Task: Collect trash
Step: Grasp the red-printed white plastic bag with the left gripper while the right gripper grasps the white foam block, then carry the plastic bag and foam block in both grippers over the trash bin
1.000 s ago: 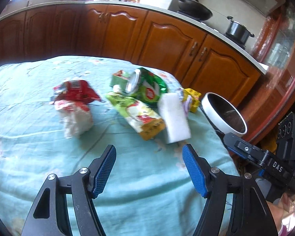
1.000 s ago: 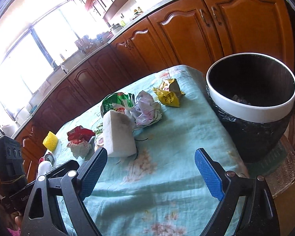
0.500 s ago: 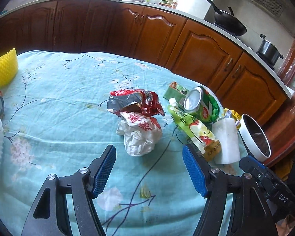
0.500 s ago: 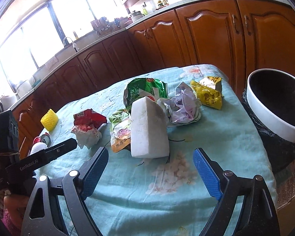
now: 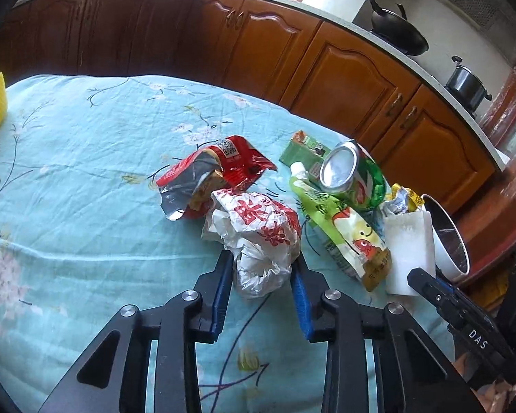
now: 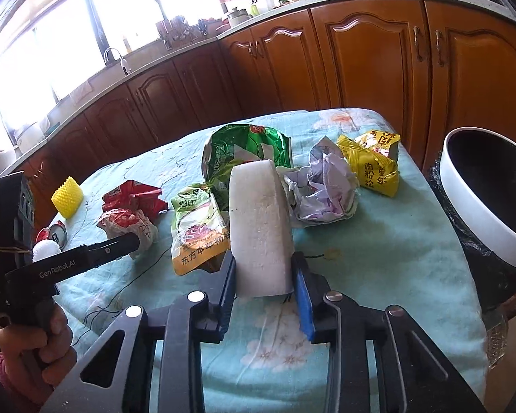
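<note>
My left gripper (image 5: pixel 262 277) is shut on a crumpled white bag with red print (image 5: pixel 258 237) that rests on the teal tablecloth (image 5: pixel 86 172). My right gripper (image 6: pixel 263 278) is shut on a white foam block (image 6: pixel 261 227) that stands on the cloth. The white bag also shows in the right wrist view (image 6: pixel 127 223), and the foam block shows in the left wrist view (image 5: pixel 409 247). The white-rimmed trash bin (image 6: pixel 478 213) stands off the table's right edge.
Other trash lies on the cloth: a red wrapper (image 5: pixel 216 168), a green bag (image 6: pixel 247 151), a green drink pouch (image 6: pixel 196 227), crumpled purple paper (image 6: pixel 323 186), a yellow packet (image 6: pixel 371 161). A yellow foam sleeve (image 6: pixel 67 198) and a can (image 6: pixel 53 235) sit at the left. Wooden cabinets stand behind.
Both grippers moved forward and closed: the left onto the white bag, the right onto the foam block. Half a second ago both were open and farther back.
</note>
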Motion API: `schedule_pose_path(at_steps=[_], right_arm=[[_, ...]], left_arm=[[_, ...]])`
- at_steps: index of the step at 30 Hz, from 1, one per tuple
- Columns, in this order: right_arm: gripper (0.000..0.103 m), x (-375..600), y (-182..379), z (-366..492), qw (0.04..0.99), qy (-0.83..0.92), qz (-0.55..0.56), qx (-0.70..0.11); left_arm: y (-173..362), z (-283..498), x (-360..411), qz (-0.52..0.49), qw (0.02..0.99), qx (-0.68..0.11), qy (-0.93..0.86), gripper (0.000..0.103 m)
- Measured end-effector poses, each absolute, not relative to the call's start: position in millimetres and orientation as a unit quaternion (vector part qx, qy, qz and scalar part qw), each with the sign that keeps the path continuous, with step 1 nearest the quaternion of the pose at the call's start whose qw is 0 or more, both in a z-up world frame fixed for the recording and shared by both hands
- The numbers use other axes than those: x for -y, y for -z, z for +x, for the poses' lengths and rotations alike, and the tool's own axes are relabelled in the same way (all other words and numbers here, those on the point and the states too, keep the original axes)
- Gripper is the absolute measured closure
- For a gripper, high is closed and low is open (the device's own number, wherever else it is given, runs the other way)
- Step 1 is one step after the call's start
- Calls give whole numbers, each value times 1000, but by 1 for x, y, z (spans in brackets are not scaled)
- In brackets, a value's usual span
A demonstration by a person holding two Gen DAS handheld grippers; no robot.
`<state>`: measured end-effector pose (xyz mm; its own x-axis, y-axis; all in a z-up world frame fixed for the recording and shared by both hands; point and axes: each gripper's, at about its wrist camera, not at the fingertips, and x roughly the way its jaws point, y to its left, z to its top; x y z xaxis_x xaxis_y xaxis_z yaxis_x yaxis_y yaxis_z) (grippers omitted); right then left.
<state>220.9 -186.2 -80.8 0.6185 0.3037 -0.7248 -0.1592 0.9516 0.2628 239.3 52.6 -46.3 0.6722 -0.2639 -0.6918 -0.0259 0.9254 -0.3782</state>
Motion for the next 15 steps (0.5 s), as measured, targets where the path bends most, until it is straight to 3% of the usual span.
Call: schedule_pose_path(at_steps=[15], right_arm=[[72, 251, 49, 182, 908, -101, 139, -381]], left_arm=[[17, 215, 22, -128, 895, -390, 177, 72]])
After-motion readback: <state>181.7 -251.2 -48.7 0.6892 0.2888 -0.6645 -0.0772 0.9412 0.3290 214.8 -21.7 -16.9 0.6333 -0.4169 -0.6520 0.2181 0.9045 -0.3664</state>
